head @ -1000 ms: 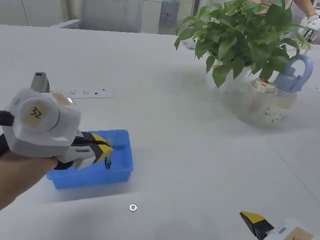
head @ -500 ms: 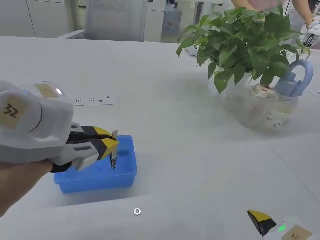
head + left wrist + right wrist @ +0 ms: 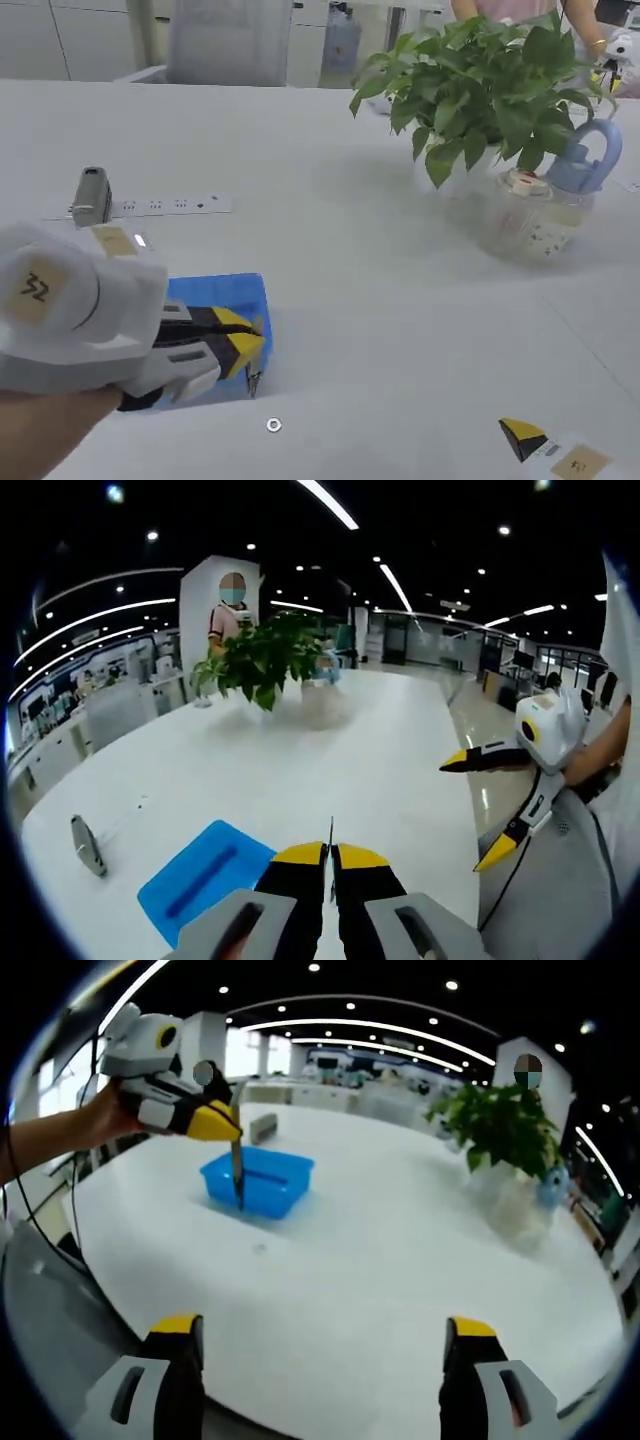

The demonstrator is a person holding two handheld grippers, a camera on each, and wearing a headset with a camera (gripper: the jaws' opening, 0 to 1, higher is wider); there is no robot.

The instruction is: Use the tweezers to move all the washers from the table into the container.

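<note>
my left tongs (image 3: 248, 348) clenched on tweezers (image 3: 253, 378); right tongs (image 3: 320, 1328) released, empty. one washer (image 3: 273, 425) on tabletop (image 3: 400, 320), near blue container (image 3: 215, 290). risk: flat washer skids from tweezer tips.

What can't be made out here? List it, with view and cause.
Inside the blue container: in the head view the left gripper covers its near part; in the right gripper view it is too small to show any contents.
Tips of the tweezers: too thin and blurred in every view to tell whether they hold anything.
The washer: too small for detail.
</note>
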